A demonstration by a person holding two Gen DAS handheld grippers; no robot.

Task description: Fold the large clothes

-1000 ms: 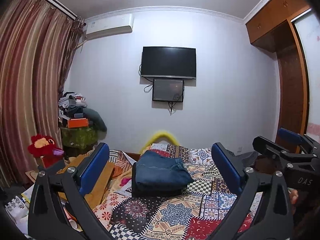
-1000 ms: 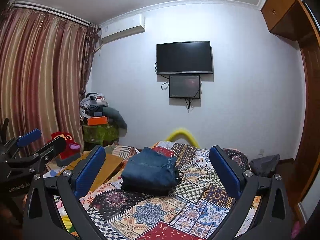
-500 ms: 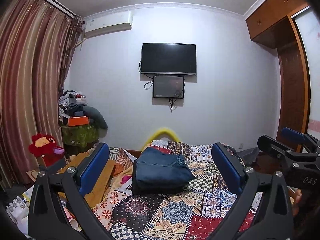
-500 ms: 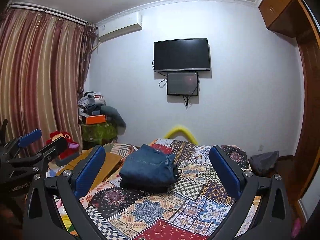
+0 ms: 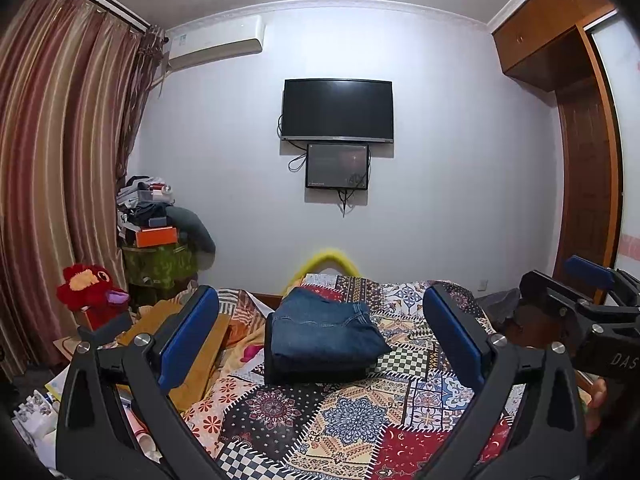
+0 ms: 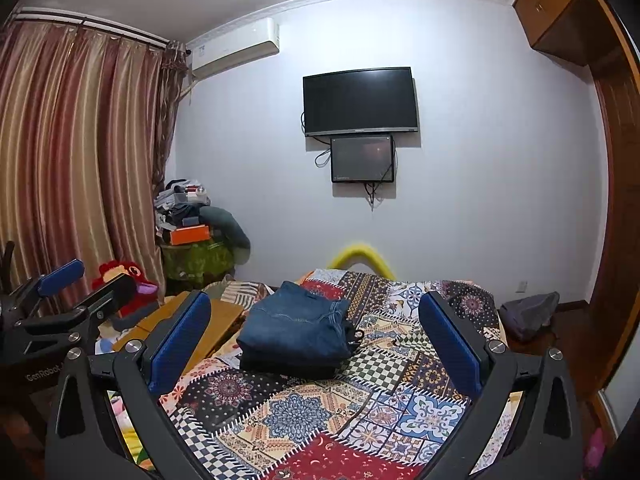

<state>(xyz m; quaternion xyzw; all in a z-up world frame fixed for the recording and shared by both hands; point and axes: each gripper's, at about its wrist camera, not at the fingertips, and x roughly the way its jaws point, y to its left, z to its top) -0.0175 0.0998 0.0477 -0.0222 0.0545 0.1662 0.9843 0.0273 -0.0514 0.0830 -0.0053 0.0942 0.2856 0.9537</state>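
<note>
A pair of blue jeans [image 5: 324,332] lies folded in a neat stack on the patchwork bedspread [image 5: 352,412]; it also shows in the right wrist view [image 6: 296,330]. My left gripper [image 5: 320,340] is open and empty, held back from and above the bed with the jeans between its blue pads [image 5: 188,340]. My right gripper [image 6: 316,336] is open and empty too, level with the left one. Each gripper shows at the edge of the other's view: the right one [image 5: 580,300], the left one [image 6: 60,300].
A wooden board [image 5: 192,344] and clutter lie left of the bed. A red plush toy [image 5: 86,286] and a piled green stand [image 5: 160,264] stand by the curtain. A TV [image 5: 338,110] hangs on the far wall. A wardrobe [image 5: 580,140] is on the right.
Both grippers have tilted up and drawn back slightly, so the bed and jeans sit a little lower in view. The jeans have not moved. Both grippers stay open.
</note>
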